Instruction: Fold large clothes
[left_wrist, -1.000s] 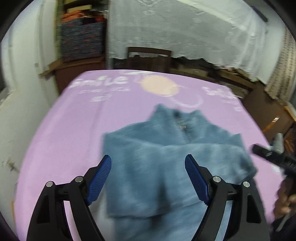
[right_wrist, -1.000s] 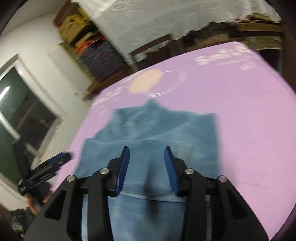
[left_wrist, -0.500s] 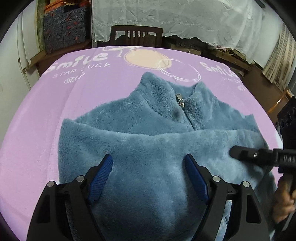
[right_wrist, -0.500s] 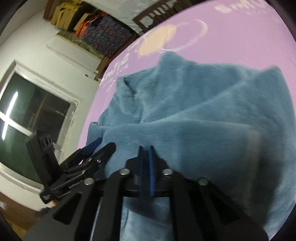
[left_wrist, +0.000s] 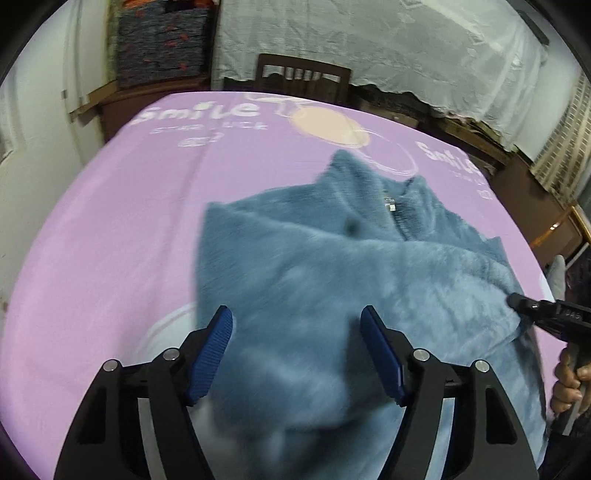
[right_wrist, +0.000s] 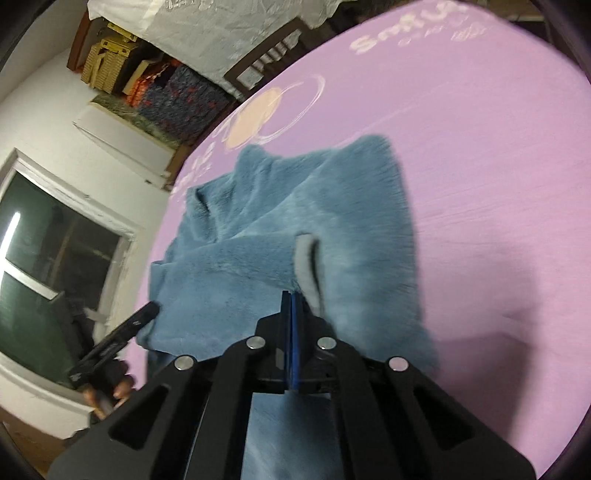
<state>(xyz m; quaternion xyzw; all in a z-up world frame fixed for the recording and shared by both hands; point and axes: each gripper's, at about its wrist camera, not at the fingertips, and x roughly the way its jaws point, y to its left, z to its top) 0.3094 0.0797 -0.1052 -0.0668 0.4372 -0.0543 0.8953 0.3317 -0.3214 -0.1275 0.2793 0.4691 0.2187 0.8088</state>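
The right gripper (right_wrist: 291, 299) has its blue pads pressed flat together, and a fold of the blue fleece jacket (right_wrist: 295, 229) runs right up to their tips at the pale grey cuff (right_wrist: 304, 258). Whether fabric is actually pinched between the pads cannot be told from either view. In the left wrist view the same tool enters from the right edge, its black tip against the jacket's near right side.

The left gripper (left_wrist: 297, 341) stands fairly wide, its jaws having just been closing a little, with the fleece filling the space below and between the two blue pads (left_wrist: 212, 350) (the pads themselves press on nothing).

The jacket lies partly folded on a pink cloth (left_wrist: 110, 229) that covers the table, collar and zip (left_wrist: 389, 205) pointing away from the person, one layer laid across the body. White lettering and a peach disc (left_wrist: 325, 123) are printed on the cloth beyond the collar. Past the table stand a dark wooden chair (left_wrist: 303, 79) and a white lace drape (left_wrist: 388, 48).
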